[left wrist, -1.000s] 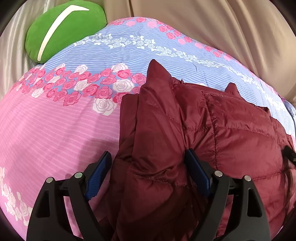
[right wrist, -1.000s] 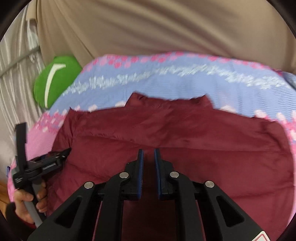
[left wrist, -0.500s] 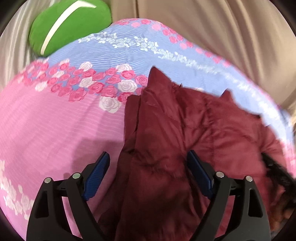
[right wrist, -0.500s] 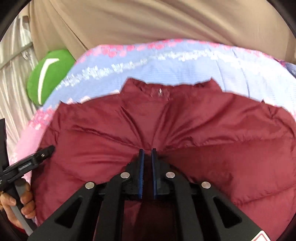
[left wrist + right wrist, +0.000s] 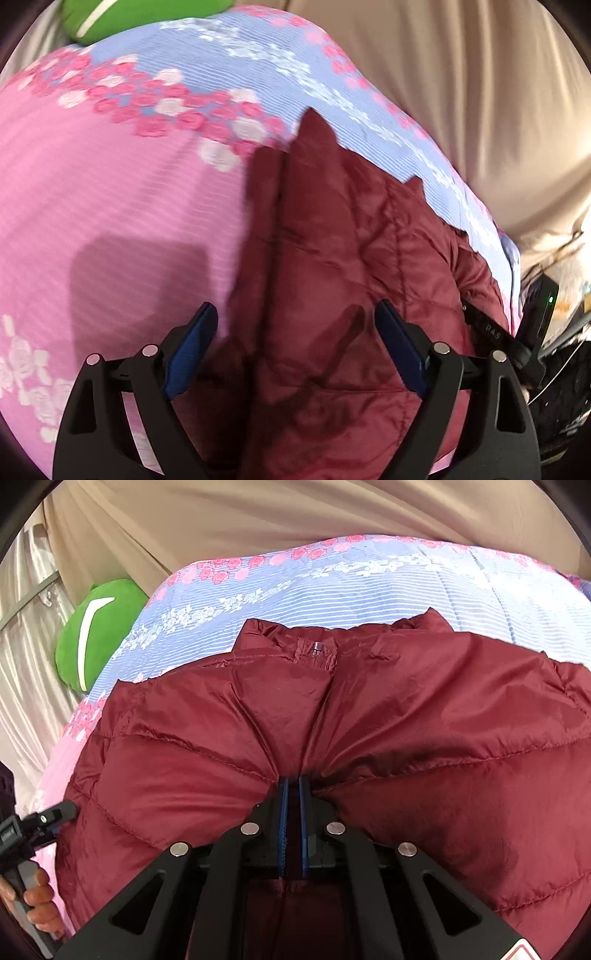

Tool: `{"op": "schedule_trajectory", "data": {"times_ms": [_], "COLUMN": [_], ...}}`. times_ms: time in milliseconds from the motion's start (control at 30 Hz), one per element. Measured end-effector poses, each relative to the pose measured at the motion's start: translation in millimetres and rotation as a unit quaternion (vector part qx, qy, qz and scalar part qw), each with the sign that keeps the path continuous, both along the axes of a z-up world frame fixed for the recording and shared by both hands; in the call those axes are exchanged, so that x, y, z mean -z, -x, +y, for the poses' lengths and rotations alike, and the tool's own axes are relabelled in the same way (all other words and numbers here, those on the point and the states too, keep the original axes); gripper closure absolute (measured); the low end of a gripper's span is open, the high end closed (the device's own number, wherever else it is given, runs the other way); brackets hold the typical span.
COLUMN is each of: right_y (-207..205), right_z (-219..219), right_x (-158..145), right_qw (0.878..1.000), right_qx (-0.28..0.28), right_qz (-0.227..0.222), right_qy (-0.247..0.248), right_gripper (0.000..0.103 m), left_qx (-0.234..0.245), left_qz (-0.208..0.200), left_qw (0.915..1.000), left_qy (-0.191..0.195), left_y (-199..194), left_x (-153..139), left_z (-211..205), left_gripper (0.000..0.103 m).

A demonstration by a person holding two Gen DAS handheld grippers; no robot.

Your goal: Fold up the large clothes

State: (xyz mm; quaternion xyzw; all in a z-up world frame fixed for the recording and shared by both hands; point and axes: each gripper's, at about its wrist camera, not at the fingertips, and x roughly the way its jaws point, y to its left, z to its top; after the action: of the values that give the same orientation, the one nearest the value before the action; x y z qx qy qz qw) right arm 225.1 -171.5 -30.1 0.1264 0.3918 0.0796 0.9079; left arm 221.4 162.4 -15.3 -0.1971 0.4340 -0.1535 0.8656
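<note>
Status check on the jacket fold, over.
Right tongs shut on the maroon puffer jacket, fabric pinched at mid-front. Left tongs open over the jacket's side edge. Jacket flat on the floral bedsheet. Nothing in the way.

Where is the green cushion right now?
The green cushion sits at the far left corner of the bed, beyond the jacket, against the curtain in the right wrist view.
</note>
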Motion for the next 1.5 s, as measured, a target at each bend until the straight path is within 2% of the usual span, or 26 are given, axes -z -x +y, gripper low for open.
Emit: {"op": "schedule_trajectory", "data": {"times_ms": [67, 133, 233, 300, 333, 400, 500, 700, 733, 767, 900, 1000, 1067, 1167, 1300, 1433, 1500], "right_y": [-2, -4, -19, -39, -48, -60, -63, -59, -52, -38, 21, 45, 43, 25, 0, -7, 0], "right_z": [-4, -7, -7, -8, -10, -12, -13, -16, -20, -26, -49, -65, -72, -74, -61, -51, -62], "right_x": [-7, -19, -35, -26, -18, -3, -2, -4, -8, -16, -41, -36, -23, -3, 7, 8, 5], "right_qw": [1.0, 0.999, 1.0, 1.0, 0.999, 0.998, 0.998, 0.998, 0.998, 0.998, 0.999, 0.999, 0.999, 0.998, 0.997, 0.998, 0.995], "right_qx": [0.006, 0.005, 0.012, 0.014, 0.016, 0.012, 0.01, 0.015, 0.022, 0.02, 0.006, 0.015, 0.028, 0.017, -0.004, -0.012, -0.013], "right_qz": [0.007, -0.004, -0.018, 0.005, 0.018, 0.035, 0.03, 0.029, 0.027, 0.017, -0.017, -0.014, -0.003, 0.011, 0.014, 0.012, 0.015], "right_qy": [-0.018, -0.037, -0.014, -0.021, -0.027, -0.043, -0.047, -0.049, -0.053, -0.064, -0.05, -0.035, -0.026, -0.062, -0.072, -0.066, -0.097], "right_gripper": [0.098, 0.095, 0.095, 0.095, 0.1, 0.102, 0.103, 0.103, 0.096, 0.095, 0.095, 0.095, 0.101, 0.103, 0.103, 0.103, 0.103], "left_qx": [0.011, 0.016, 0.021, 0.025, 0.029, 0.038, 0.059, 0.106, 0.111, 0.119, 0.144, 0.16, 0.175, 0.192, 0.216, 0.235, 0.239], "left_qz": [-0.002, -0.003, -0.004, -0.012, -0.018, -0.036, -0.069, -0.126, -0.135, -0.147, -0.172, -0.18, -0.183, -0.185, -0.184, -0.174, -0.169], "left_qw": [0.9997, 0.9994, 0.9994, 0.9993, 0.9993, 0.9986, 0.9959, 0.9863, 0.9844, 0.9819, 0.9744, 0.9705, 0.9674, 0.9637, 0.9586, 0.9554, 0.9551], "left_qy": [-0.021, -0.032, -0.027, -0.024, -0.018, -0.008, -0.007, -0.011, -0.012, -0.011, -0.01, -0.01, -0.007, -0.012, -0.021, -0.039, -0.043], "left_y": [-1, -1, 0, 3, 4, 11, 21, 40, 43, 48, 59, 64, 67, 75, 86, 86, 85], "left_x": [0, -1, -4, -9, -13, -26, -50, -98, -106, -116, -138, -143, -146, -148, -146, -136, -132], "left_z": [-14, -20, -23, -23, -23, -25, -40, -96, -103, -111, -133, -148, -161, -180, -209, -240, -251], "left_gripper": [0.029, 0.04, 0.063, 0.083, 0.086, 0.093, 0.094, 0.095, 0.095, 0.095, 0.095, 0.095, 0.095, 0.095, 0.095, 0.095, 0.095]}}
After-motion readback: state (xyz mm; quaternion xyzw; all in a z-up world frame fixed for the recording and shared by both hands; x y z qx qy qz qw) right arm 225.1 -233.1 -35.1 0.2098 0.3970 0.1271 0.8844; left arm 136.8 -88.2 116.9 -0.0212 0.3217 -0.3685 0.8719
